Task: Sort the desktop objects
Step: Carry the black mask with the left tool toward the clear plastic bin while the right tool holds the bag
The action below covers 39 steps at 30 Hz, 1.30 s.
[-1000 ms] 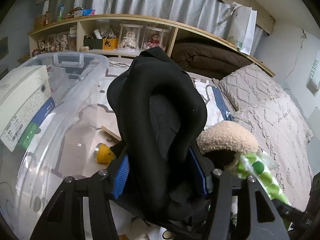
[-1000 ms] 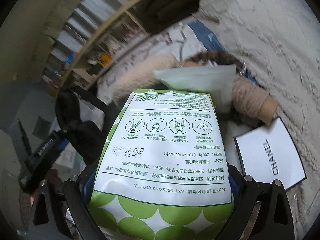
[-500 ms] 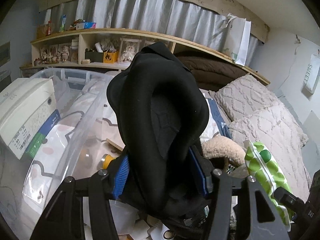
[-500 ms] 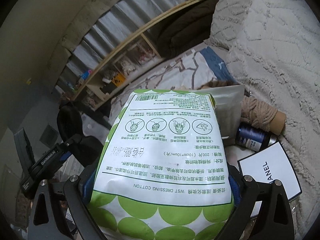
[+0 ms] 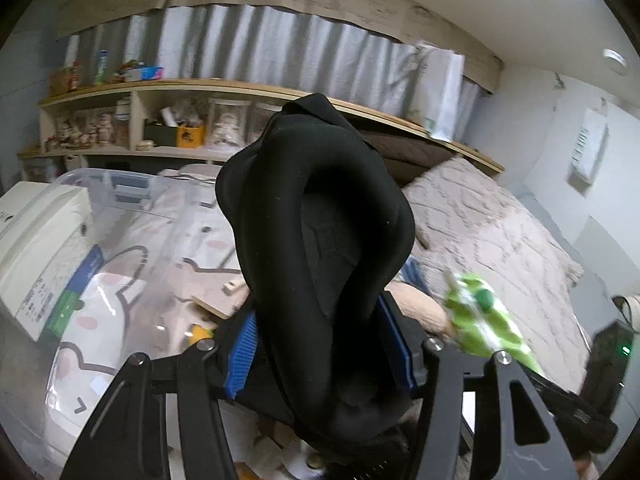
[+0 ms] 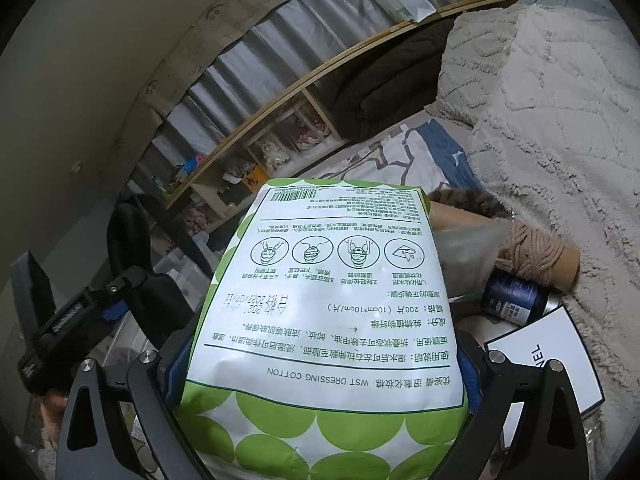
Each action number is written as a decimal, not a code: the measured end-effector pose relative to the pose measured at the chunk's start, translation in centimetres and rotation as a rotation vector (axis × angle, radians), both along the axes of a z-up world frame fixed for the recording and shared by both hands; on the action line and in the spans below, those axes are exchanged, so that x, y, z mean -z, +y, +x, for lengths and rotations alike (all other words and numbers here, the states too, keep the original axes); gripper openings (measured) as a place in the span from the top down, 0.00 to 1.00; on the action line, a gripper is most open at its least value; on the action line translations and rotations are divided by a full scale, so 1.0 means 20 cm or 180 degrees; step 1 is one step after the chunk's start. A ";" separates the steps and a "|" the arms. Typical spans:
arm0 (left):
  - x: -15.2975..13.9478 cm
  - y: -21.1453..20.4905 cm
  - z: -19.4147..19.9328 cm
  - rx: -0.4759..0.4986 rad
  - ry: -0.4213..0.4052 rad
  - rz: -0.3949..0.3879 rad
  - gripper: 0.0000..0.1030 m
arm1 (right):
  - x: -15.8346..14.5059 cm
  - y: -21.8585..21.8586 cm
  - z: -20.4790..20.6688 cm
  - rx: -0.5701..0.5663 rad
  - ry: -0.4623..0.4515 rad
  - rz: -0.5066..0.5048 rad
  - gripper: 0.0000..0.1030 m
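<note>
wooden shelf (image 5: pixel 224 87), silver curtain (image 5: pixel 248 40), knitted bedspread (image 6: pixel 552 128)

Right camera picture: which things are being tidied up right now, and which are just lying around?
Being tidied:
- green-spotted cotton pad pack, clamped in the right tongs
- black padded cushion, clamped in the left tongs
- clear storage bin, likely where they go

Lying around:
- ball of twine
- blue can
- white card
- shelf

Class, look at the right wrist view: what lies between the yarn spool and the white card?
A dark blue can lies on its side between the yarn spool and the white card, seen in the right wrist view.
</note>
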<state>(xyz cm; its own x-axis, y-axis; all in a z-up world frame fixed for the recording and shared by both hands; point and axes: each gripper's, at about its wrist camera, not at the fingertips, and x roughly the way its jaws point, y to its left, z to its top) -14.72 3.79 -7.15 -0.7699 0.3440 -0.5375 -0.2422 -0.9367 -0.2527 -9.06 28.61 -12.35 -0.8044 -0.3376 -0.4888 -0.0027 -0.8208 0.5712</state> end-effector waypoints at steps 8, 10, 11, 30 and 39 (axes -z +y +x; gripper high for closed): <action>-0.05 0.12 0.08 0.0526 -0.0099 0.0157 0.45 | 0.01 -0.01 0.00 -0.0123 0.0000 -0.0102 0.04; -0.06 0.15 0.09 0.0631 -0.0133 0.0180 0.45 | 0.00 -0.02 0.01 -0.0195 0.0037 -0.0143 0.04; -0.05 0.17 0.10 0.0658 -0.0142 0.0178 0.45 | 0.00 -0.03 0.01 -0.0230 0.0057 -0.0168 0.04; 0.02 0.14 0.05 0.0967 -0.0493 0.0472 0.44 | -0.02 -0.10 0.03 -0.0761 0.0196 -0.0479 0.04; 0.06 0.16 0.04 0.1043 -0.0619 0.0452 0.34 | -0.03 -0.14 0.04 -0.0831 0.0200 -0.0390 0.04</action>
<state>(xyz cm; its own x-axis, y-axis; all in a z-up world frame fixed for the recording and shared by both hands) -13.86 7.07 -8.37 -0.4957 0.6356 -0.5918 -0.4571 -0.7704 -0.4445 -8.30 25.73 -11.76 -0.7099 -0.5906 -0.3836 0.2381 -0.7140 0.6584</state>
